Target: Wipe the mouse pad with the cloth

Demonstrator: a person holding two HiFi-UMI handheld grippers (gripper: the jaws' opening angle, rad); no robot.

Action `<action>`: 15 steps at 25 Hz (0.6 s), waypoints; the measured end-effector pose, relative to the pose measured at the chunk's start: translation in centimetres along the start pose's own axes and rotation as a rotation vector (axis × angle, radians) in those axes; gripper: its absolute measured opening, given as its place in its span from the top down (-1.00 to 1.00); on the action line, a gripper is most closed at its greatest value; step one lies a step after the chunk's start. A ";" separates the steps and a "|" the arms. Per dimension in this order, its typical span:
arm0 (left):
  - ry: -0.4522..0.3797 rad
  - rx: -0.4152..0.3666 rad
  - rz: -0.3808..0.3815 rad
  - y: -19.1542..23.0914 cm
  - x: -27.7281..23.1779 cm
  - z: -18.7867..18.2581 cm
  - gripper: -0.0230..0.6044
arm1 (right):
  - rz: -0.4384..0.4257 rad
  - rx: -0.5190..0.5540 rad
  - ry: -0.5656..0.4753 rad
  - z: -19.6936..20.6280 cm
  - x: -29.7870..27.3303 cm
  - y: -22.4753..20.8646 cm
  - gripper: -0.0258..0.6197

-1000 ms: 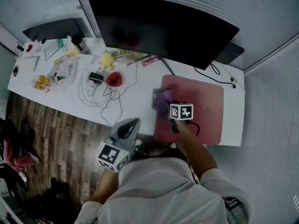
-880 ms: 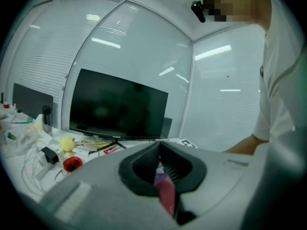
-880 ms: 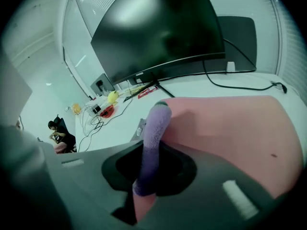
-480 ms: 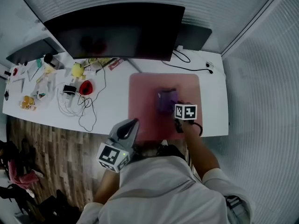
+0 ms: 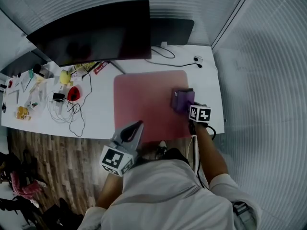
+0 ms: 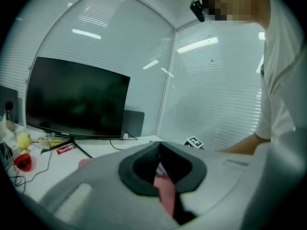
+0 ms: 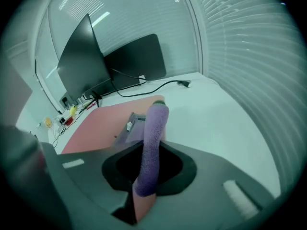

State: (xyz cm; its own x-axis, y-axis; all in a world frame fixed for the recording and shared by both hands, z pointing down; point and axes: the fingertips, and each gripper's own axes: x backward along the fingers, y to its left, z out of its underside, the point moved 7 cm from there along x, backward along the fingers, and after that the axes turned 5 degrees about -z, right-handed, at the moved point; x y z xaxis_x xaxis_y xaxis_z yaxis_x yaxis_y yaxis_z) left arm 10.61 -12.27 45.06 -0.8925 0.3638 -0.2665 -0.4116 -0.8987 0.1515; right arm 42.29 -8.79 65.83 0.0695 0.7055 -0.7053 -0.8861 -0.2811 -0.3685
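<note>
Right gripper view: right gripper (image 7: pixel 144 178) fingers clamped on purple fuzzy cloth (image 7: pixel 152 128). Cloth lies at right edge of pink rectangular mouse pad (image 5: pixel 144 104), near right edge of white bench (image 5: pixel 103 114). Cloth likely soft, light, limp; best held by bunched fold. Left gripper (image 5: pixel 134 128) fingers together, empty, off bench front edge.

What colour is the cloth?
Purple; the cloth shows best in the right gripper view.
</note>
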 end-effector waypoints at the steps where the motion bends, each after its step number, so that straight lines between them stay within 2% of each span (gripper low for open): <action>1: 0.003 -0.003 0.003 -0.4 -0.2 0.0 0.92 | 0.018 -0.011 -0.009 0.1 0.5 -1.0 0.75; 6: 0.020 -0.021 0.019 -1.9 0.2 0.2 0.92 | 0.115 -0.056 -0.062 0.9 3.2 -4.7 0.75; 10: 0.020 -0.045 0.034 -2.4 1.7 0.2 0.92 | 0.133 -0.113 -0.131 1.2 5.8 -5.8 0.75; 12: 0.019 -0.057 0.040 -1.9 2.8 0.3 0.92 | 0.127 -0.105 -0.174 0.7 7.1 -4.7 0.75; 15: 0.010 -0.051 0.032 -0.2 5.2 0.4 0.92 | 0.084 -0.060 -0.223 -0.3 8.4 -0.6 0.75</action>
State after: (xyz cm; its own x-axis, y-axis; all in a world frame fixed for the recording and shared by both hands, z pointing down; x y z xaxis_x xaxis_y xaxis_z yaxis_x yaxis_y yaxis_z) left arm 5.93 -10.07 44.06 -0.9030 0.3327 -0.2720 -0.3729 -0.9212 0.1111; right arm 43.58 -2.90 60.00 -0.1123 0.8022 -0.5864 -0.8553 -0.3784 -0.3538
